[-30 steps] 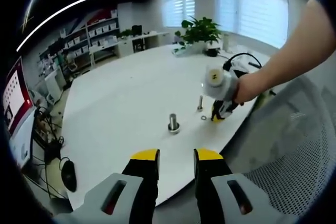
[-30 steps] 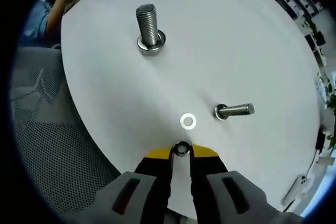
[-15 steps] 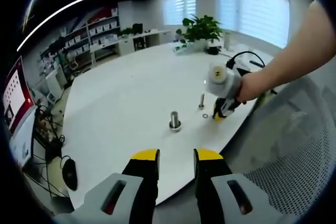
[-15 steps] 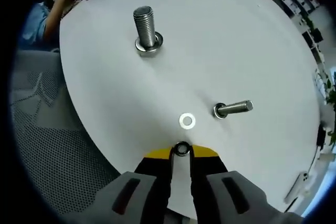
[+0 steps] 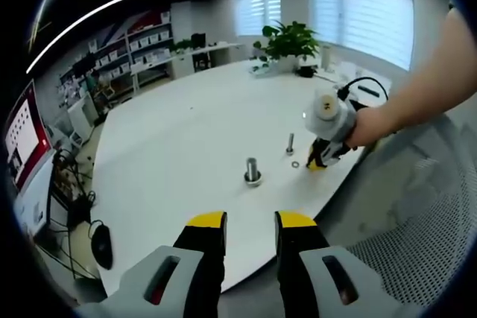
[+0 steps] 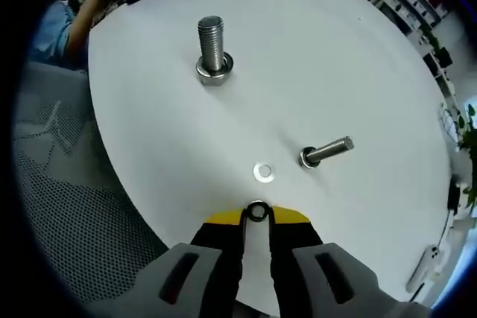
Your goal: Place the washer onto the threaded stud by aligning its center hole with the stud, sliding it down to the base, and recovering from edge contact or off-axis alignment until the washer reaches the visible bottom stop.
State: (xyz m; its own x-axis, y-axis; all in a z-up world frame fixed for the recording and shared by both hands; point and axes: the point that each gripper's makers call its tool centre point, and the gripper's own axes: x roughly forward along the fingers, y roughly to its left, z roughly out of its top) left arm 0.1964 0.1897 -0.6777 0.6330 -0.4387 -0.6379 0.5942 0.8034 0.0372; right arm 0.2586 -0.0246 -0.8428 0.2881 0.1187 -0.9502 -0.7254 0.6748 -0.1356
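A small metal washer point(image 6: 257, 211) is pinched at the yellow tips of my right gripper point(image 6: 257, 215), which is shut on it above the white table point(image 6: 358, 57). A second washer point(image 6: 263, 173) lies flat on the table just ahead. Right of it stands a thin threaded stud point(image 6: 325, 152). Farther off, a thick threaded stud point(image 6: 212, 50) stands upright on its base. In the left gripper view, my left gripper point(image 5: 250, 221) hangs open off the table's near edge, and the thick stud point(image 5: 253, 171), thin stud point(image 5: 290, 144), loose washer point(image 5: 296, 164) and right gripper point(image 5: 322, 159) lie ahead.
A grey mesh chair point(image 6: 67, 206) sits below the table's edge, also seen as the mesh chair point(image 5: 402, 236). A person's arm point(image 5: 417, 94) holds the right gripper. A potted plant point(image 5: 287, 39) and cables point(image 5: 358, 83) rest at the table's far side. A monitor point(image 5: 22, 143) stands left.
My right gripper has pulled slightly higher and back, still holding the washer. The left view has shifted a little; studs and loose washer have not moved on the table.
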